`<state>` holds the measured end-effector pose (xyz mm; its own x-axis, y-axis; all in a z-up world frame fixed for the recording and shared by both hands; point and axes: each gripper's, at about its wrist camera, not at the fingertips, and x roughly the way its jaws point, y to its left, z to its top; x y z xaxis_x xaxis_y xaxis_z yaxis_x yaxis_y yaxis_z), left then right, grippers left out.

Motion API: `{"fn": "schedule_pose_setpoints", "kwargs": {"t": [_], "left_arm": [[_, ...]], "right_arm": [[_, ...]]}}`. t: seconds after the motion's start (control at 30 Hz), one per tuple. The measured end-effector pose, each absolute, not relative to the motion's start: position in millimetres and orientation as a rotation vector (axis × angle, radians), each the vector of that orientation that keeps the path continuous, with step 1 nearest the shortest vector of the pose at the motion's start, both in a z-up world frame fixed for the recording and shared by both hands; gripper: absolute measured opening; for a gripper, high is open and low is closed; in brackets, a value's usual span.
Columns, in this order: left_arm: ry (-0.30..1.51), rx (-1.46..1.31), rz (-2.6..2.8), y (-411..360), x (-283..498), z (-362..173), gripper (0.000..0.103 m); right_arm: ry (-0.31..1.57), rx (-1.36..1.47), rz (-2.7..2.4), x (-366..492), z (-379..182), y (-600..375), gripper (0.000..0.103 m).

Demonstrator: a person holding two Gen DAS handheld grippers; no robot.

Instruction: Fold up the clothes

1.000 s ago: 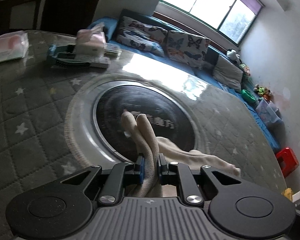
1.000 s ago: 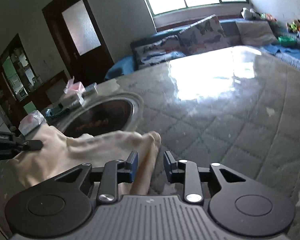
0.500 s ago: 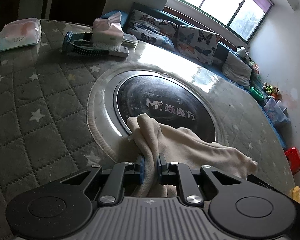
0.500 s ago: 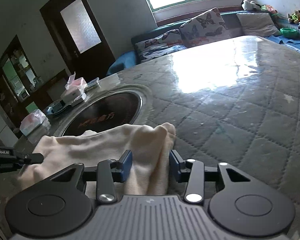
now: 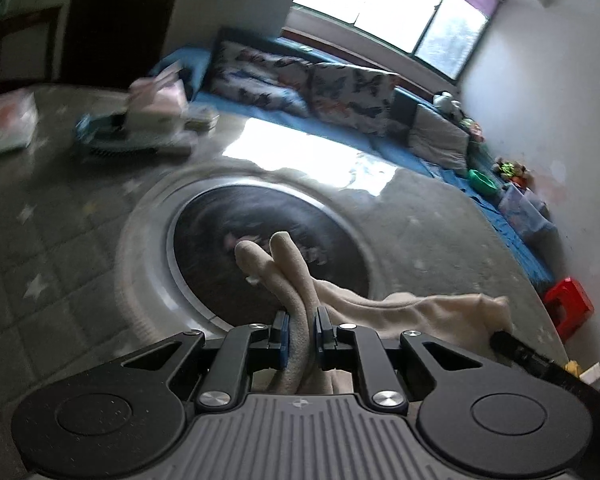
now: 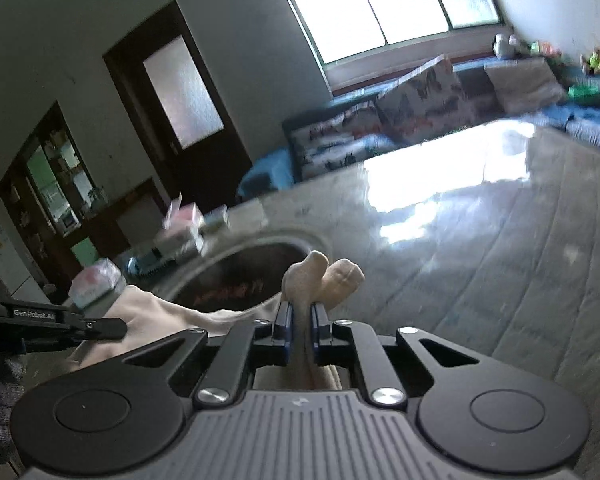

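Note:
A cream cloth garment (image 5: 400,308) hangs stretched between my two grippers above the quilted grey table (image 5: 60,240). My left gripper (image 5: 300,328) is shut on one bunched edge of it, which pokes out past the jaws. My right gripper (image 6: 300,328) is shut on the other bunched edge of the garment (image 6: 324,276). The right gripper's tip (image 5: 512,344) shows at the far end of the garment in the left wrist view. The left gripper (image 6: 100,326) shows at the left in the right wrist view. The garment's lower part is hidden behind the gripper bodies.
A round black hotplate with a silver rim (image 5: 260,240) sits in the table's middle. A tissue box and small items (image 5: 148,120) and a pink packet (image 5: 4,124) lie at the far left. A sofa with butterfly cushions (image 5: 320,80) and a red stool (image 5: 568,304) stand beyond.
The right gripper has closed on the garment's edge. Both grippers have lifted, raising the garment off the table and stretching it between them. Both views are blurred by motion.

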<state>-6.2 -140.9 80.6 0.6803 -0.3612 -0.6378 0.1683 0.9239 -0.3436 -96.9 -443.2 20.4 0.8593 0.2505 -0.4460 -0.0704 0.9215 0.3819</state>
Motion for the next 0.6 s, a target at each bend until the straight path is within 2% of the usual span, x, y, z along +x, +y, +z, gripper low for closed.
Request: {"fn": "schedule_pose_setpoints", "kwargs": {"t": [0.37, 0.6], "left_arm": [[0.746, -0.193, -0.397, -229, 21, 102, 0.013], [0.751, -0.154, -0.434, -274, 38, 102, 0.013]], "right_arm": [[0.411, 0.297, 0.031, -107, 70, -496, 0.008], [0.403, 0.288, -0.055, -103, 76, -534, 0.008]]}}
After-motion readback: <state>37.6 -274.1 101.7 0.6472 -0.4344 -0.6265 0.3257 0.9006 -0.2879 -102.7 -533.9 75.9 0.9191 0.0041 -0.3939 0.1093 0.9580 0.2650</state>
